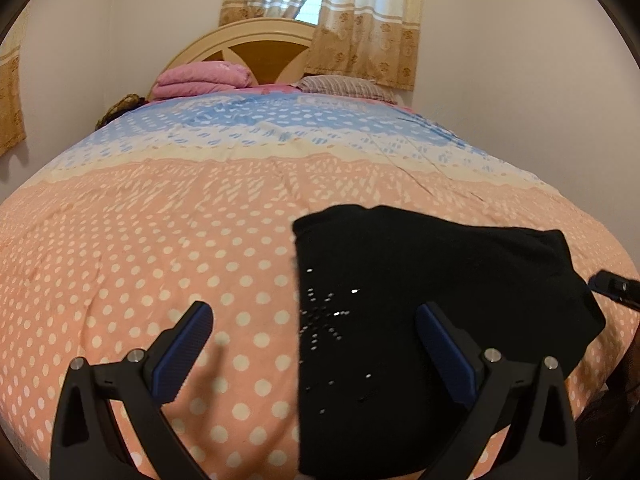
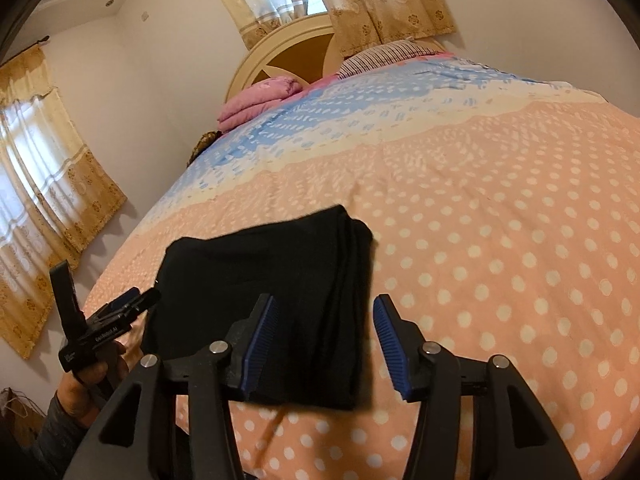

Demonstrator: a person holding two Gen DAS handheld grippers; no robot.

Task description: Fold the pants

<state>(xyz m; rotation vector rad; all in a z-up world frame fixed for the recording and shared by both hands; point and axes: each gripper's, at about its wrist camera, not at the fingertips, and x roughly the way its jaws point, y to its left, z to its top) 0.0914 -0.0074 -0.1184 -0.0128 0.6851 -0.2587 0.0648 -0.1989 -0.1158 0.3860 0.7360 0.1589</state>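
Pants (image 2: 272,280) lie folded on the bed (image 2: 500,240). Both tongs, left (image 1: 312,344) and right (image 2: 324,344), spread and pinching nothing: withdraw straight, without snagging the stacked edges.

Polka-dot bed (image 1: 160,240), folded black pants (image 1: 420,280), pillow (image 1: 344,86)

Bed (image 1: 160,240) fills most of both frames: peach polka-dot cover, blue/white band toward the top. Upper centre: cream arched headboard (image 1: 256,40), folded pink blanket (image 1: 200,80) left, striped pillow (image 1: 344,86) right. Beige patterned curtains (image 1: 360,20) above.
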